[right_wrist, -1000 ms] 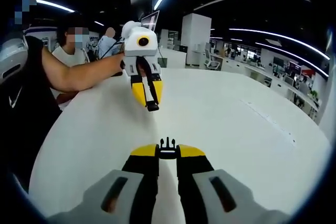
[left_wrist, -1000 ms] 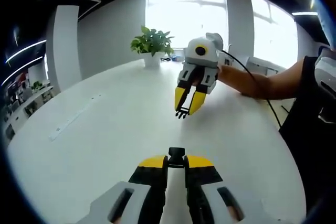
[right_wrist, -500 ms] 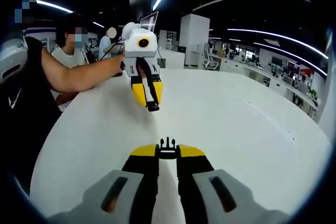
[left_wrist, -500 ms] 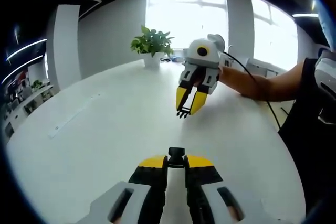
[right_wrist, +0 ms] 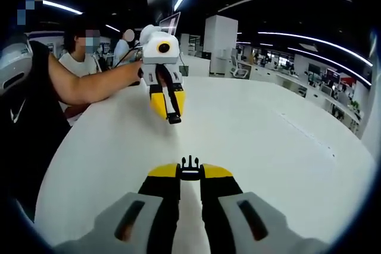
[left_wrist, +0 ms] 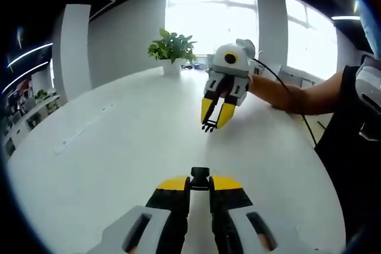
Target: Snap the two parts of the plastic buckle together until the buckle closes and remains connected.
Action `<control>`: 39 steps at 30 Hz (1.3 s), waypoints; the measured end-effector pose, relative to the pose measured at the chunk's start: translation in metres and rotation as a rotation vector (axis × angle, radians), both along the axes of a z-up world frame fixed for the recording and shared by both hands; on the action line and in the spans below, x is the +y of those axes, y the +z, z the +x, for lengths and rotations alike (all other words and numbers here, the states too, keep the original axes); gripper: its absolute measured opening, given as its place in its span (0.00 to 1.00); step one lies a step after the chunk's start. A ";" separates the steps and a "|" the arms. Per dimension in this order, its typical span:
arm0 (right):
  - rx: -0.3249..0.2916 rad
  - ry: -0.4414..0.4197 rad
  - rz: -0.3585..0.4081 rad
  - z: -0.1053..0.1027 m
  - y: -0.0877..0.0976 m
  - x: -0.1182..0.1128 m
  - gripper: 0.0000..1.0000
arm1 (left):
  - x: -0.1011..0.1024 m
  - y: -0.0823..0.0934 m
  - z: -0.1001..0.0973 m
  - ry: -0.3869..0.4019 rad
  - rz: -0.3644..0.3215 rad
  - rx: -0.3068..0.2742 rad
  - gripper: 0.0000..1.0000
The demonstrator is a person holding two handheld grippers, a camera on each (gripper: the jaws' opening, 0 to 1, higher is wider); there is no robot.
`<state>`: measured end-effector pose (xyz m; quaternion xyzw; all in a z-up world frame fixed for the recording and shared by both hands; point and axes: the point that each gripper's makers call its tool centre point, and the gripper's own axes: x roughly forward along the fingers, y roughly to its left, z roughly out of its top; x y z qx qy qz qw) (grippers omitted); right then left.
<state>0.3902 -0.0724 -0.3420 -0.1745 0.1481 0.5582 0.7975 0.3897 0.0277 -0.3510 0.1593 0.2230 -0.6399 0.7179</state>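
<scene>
The pronged buckle half (right_wrist: 190, 168) is clamped in the right gripper (right_wrist: 190, 173), prongs toward 12 o'clock; the socket half (left_wrist: 200, 179) is pinched by the left gripper (left_wrist: 200, 184). Bare white table (left_wrist: 119, 147) surrounds both.

A large white table (left_wrist: 119, 147) with a smooth, matte top and a rounded near edge carries the scene; in the right gripper view the same white top (right_wrist: 250, 129) curves away on both sides; at its far end, before the bright windows, a leafy green plant (left_wrist: 172, 46) stands upright in a white pot (left_wrist: 172, 67) on the surface; just beside the pot lie a few small dark items, too small to tell; a long narrow pale strip (left_wrist: 83, 130) lies flat in the top toward one edge, also seen in the right gripper view (right_wrist: 303, 135)
</scene>
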 end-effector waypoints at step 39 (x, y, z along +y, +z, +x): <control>0.025 0.047 -0.020 -0.021 -0.013 0.013 0.11 | 0.008 -0.008 -0.012 -0.020 0.002 0.017 0.11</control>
